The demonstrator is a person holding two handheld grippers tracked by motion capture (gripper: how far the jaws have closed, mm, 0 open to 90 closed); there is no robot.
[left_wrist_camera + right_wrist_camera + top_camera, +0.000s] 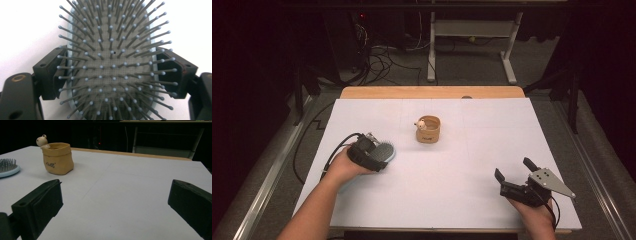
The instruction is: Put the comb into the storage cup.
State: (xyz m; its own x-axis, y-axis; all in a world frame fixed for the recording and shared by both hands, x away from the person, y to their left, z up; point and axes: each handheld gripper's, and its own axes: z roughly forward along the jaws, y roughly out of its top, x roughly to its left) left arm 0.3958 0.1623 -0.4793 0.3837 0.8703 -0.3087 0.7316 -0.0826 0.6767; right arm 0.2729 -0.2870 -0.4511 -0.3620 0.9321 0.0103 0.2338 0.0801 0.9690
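Currently hairbrush [110, 67] sits bristles-up on left side of white table [462, 170], left gripper [371, 154] jaws clamped on its two long edges. Right gripper [517, 175] rests well apart, jaws wide open, holding nothing; tan pot [428, 129] beyond

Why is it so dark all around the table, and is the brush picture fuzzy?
High view: light falls on the white table, and the room behind is dim. Left gripper view: the hairbrush bristles look sharp in the middle and softer at the near edge. Right gripper view: the fingers blur, the tan pot stays clear.
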